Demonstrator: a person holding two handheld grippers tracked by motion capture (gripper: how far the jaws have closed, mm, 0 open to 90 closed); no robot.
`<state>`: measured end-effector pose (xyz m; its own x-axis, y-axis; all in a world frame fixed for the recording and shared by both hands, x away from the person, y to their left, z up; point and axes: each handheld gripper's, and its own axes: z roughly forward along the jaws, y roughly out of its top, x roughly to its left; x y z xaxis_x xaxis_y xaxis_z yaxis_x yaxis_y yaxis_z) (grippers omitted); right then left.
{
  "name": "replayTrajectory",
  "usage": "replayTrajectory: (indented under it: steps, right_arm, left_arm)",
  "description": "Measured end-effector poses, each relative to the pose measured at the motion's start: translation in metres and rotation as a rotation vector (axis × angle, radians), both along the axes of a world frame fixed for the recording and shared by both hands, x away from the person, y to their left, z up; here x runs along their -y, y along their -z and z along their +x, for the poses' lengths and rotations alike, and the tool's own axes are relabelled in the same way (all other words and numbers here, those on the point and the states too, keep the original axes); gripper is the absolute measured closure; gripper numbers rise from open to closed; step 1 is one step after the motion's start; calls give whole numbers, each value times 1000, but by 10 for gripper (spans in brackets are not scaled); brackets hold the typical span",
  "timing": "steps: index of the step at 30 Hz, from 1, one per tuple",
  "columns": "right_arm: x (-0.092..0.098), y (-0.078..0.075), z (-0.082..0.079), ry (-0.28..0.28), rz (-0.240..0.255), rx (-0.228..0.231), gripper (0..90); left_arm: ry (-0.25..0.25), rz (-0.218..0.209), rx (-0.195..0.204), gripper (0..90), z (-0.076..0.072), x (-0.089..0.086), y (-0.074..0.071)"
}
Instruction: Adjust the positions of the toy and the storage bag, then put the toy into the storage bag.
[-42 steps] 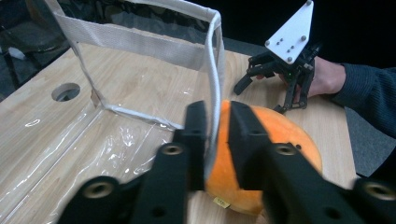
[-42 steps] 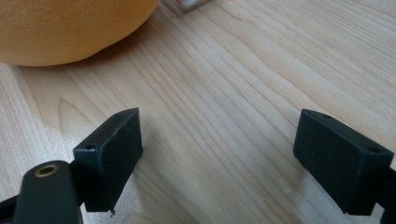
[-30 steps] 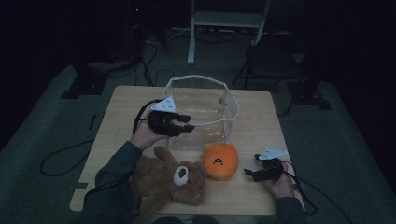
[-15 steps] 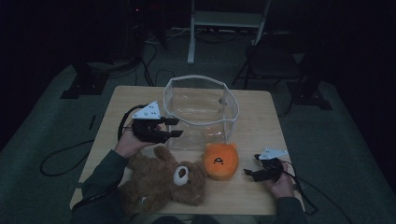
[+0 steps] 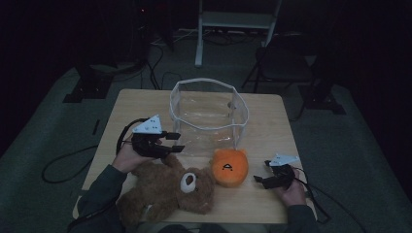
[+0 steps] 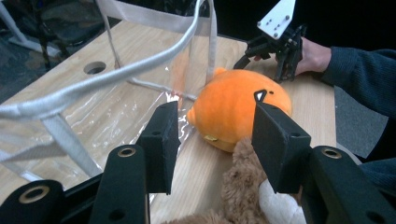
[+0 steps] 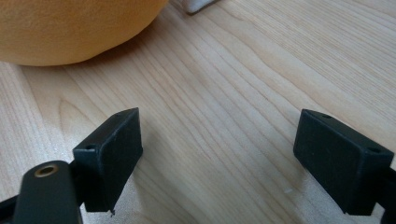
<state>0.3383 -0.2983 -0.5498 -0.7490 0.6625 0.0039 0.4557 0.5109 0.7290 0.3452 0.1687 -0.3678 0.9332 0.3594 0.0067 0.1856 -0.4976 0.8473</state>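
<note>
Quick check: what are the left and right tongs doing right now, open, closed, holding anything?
Left tongs: open, just been opening, holding nothing.
Right tongs: open wide above the table, holding nothing.

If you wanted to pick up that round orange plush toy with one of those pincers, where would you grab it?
Probably across the middle of the orange plush toy, from above. It is a squat soft dome lying flat on the table, so its sides give way to a squeeze. The right gripper, open beside it, looks best placed; the teddy bear and the clear bag crowd its other sides.
</note>
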Motion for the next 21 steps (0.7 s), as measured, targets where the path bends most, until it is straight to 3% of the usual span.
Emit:
replayTrajectory:
  steps: [7, 21]
  right_arm:
    - [0, 0, 0, -1, -2, 0, 147]
    - [0, 0, 0, 0, 1, 1, 146]
  left_arm:
    - [-9, 6, -9, 513, -2, -6, 9]
    - [-19, 11, -23, 415, -10, -16, 27]
